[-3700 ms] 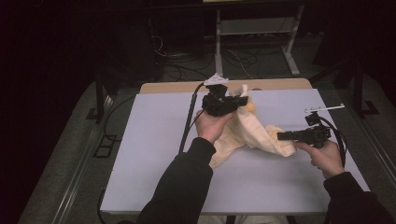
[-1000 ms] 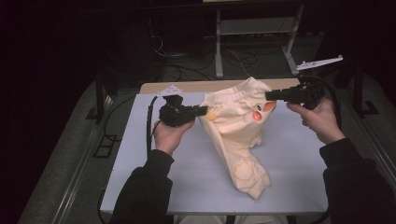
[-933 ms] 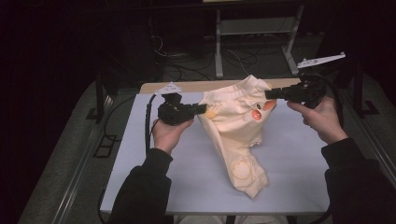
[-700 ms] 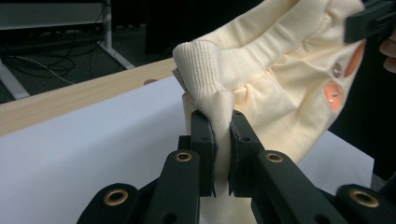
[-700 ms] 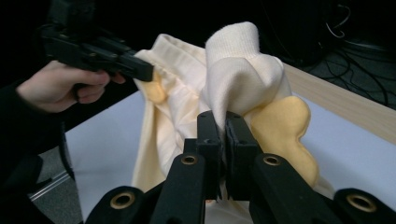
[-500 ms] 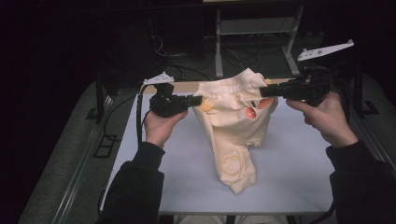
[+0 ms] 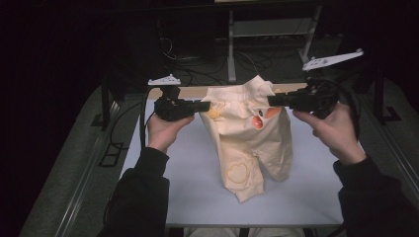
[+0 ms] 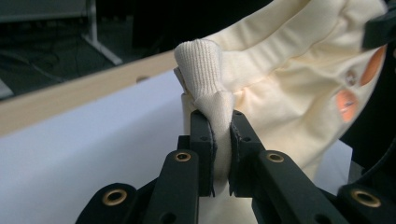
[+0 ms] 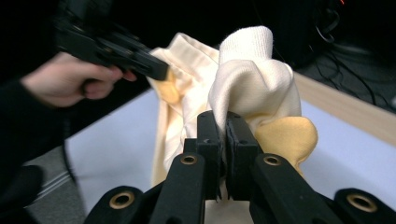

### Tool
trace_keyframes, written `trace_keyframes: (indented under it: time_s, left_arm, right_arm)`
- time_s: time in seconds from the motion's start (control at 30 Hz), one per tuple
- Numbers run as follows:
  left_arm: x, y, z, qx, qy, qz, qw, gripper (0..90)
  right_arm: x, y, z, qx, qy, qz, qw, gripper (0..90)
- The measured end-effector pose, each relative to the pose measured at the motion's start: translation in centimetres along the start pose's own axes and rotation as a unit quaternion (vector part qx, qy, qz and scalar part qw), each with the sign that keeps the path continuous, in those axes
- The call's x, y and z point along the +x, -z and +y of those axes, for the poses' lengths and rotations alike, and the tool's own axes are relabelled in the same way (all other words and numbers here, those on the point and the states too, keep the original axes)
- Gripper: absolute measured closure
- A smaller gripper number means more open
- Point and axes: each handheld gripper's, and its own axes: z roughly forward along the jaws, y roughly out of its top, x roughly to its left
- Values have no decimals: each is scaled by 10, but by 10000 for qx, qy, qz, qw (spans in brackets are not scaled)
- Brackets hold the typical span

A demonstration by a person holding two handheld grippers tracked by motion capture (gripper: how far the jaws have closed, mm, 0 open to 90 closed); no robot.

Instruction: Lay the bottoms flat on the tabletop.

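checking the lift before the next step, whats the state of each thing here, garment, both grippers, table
cream trousers: lifted by the waistband, stretched between the grippers, legs hanging, lower ends reaching the table
left gripper: shut on the trousers, ribbed waistband bunched above its jaws
right gripper: shut on the trousers, at the other side of the waistband
table: white top, bearing only the trouser legs' ends

Cream baby trousers (image 7: 249, 138) hanging upright, waistband up
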Motion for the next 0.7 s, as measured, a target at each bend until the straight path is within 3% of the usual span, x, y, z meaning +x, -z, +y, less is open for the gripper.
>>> trace_keyframes:
  time_s: [0.1,0.13,0.17,0.2,0.23,0.27,0.33,0.37,0.5,0.6,0.63,0.67,0.7]
  left_arm:
    - [18,-15,-9,172,165,74,9997,811]
    - [30,-26,-15,349,261,203,9988,811]
    - [30,-26,-15,349,261,203,9988,811]
    - [42,-37,-22,470,358,335,9977,811]
    - [42,-37,-22,470,358,335,9977,811]
    - [52,-44,-29,547,469,389,9966,811]
    - [56,-47,-31,579,494,415,9962,811]
    - [62,-50,-34,577,547,447,9958,811]
    - [70,-55,-39,636,604,612,9943,810]
    - [75,-60,-45,624,668,699,9934,810]
    - [76,-62,-48,626,682,710,9932,810]
    - [79,-65,-52,679,699,759,9923,810]
    - [79,-65,-52,679,699,759,9923,810]
  right_arm:
    - [-12,-32,-11,114,-148,-261,9995,845]
    - [-24,-57,-19,234,-340,-363,9985,845]
    - [-24,-57,-19,234,-340,-363,9985,845]
    - [-35,-82,-27,358,-505,-493,9969,844]
    - [-35,-82,-27,358,-505,-493,9969,844]
    - [-46,-103,-35,457,-610,-573,9954,844]
    - [-50,-112,-38,491,-660,-614,9947,844]
    - [-59,-127,-44,517,-808,-656,9932,843]
    - [-68,-144,-51,489,-988,-700,9914,842]
    - [-75,-158,-57,530,-1081,-599,9909,816]
    - [-77,-164,-59,598,-1099,-490,9909,775]
    - [-81,-173,-63,707,-1117,-214,9910,655]
    - [-81,-173,-63,707,-1117,-214,9910,655]
